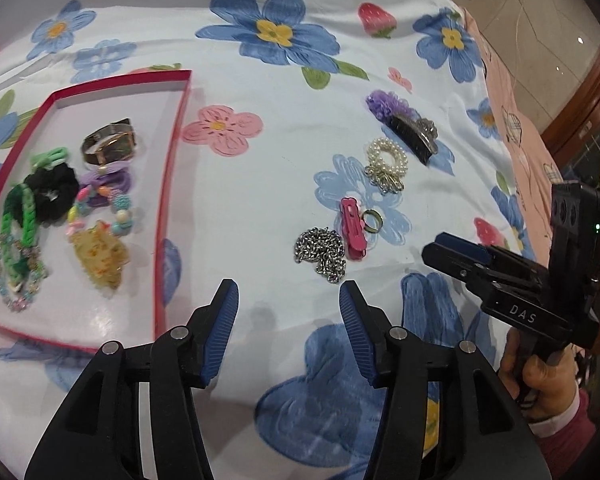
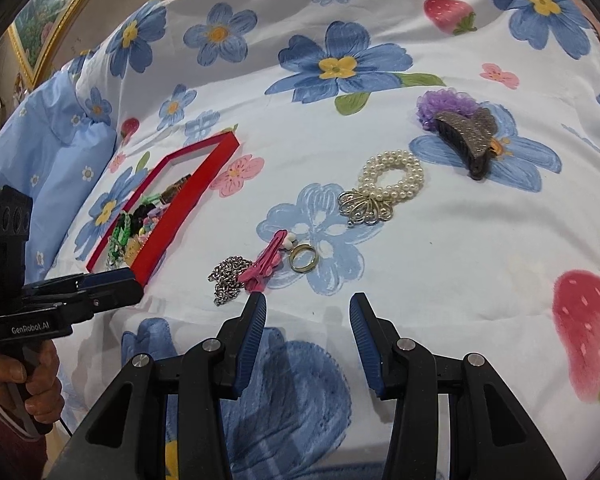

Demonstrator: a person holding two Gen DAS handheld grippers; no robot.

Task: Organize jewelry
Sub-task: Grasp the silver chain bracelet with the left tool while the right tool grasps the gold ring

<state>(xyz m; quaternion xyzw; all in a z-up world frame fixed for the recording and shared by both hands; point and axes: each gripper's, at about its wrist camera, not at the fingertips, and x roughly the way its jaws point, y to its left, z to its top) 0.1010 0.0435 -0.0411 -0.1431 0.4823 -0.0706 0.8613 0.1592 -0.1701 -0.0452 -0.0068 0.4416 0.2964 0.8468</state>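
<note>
Here both claws, left claw (image 1: pixel 288 300) and right claw (image 2: pixel 308 312), gape wide, holding nothing.

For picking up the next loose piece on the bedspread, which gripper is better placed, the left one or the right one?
Probably the right gripper. It is open, and the pink clip, ring and silver chain lie just beyond its fingertips. The left gripper, also open, sits nearer the red box.
</note>
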